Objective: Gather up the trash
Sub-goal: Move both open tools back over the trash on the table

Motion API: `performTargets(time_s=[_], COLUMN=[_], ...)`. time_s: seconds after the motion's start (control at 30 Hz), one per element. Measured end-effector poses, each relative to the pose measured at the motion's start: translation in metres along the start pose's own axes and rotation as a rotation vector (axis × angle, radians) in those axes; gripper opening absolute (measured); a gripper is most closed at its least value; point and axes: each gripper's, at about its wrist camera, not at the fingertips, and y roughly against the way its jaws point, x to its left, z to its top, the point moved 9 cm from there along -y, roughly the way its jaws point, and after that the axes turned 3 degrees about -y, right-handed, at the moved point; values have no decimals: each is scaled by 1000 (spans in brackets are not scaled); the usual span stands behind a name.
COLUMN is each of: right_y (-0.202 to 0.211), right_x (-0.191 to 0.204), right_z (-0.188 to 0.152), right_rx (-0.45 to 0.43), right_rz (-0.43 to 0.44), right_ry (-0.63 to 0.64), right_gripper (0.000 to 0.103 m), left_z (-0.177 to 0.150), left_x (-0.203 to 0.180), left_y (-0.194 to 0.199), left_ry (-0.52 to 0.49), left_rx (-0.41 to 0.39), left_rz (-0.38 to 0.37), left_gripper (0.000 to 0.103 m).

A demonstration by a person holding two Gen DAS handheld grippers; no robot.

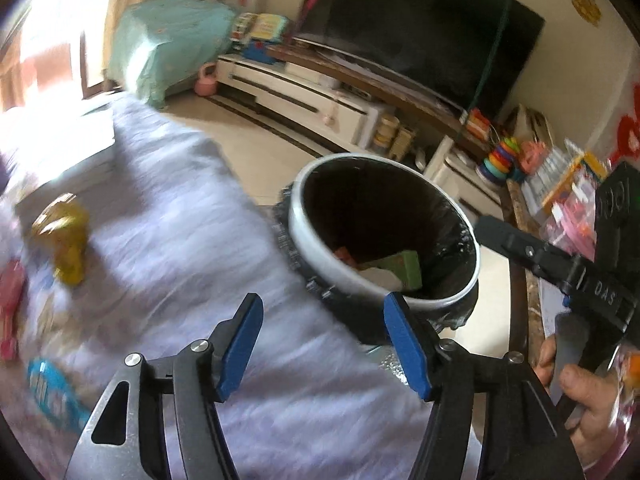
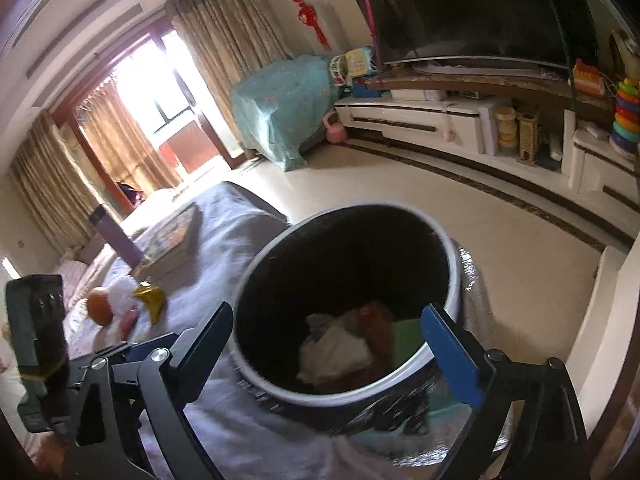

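Observation:
A round trash bin (image 1: 312,236) with a white rim and black liner stands at the table's edge; it holds a green packet (image 1: 408,268), white paper (image 2: 336,352) and orange scraps. My left gripper (image 1: 324,344) is open and empty, just before the bin's near rim over the white tablecloth (image 1: 180,220). My right gripper (image 2: 332,344) is open and empty above the bin's mouth (image 2: 452,280). A gold wrapper (image 1: 66,236), a pink wrapper (image 1: 10,308) and a blue wrapper (image 1: 52,392) lie on the cloth at left.
An orange (image 2: 99,306), a white crumpled thing (image 2: 120,292) and a book stack (image 2: 172,244) lie further along the table. The right gripper's body (image 1: 560,264) and hand show at right. A TV stand (image 2: 440,120), toys and tiled floor (image 2: 500,248) lie beyond.

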Motion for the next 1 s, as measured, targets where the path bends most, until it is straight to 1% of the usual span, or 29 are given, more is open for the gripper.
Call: performTargets(time_s=[0.13,0.3,0.43,0.67,0.8,1.0], right_y=[3,3,-3,-15,-21,-20], right_x=[19,52,81,128,150,175], right_z=[-11,-27,-45,-76,-91,-109], right_rx=[7,20,50,103,137,164], right_rz=[22,59,96,160,198,241], right_ry=[13,39,60,116,157,218], right_gripper=[97,98,98,98,98,98], left_z=[-21,-44,-68,-99,-111,-128], left_x=[24,51,76,109,123,140], left_y=[28,58,85,124,140,156], left_ry=[56,121,179,260,295,336], left_rx=[-36,-57,-78,-95,-102,-102], left_rz=[34,70,105,159,185,218], left_gripper=[67,70,70,70,70,70])
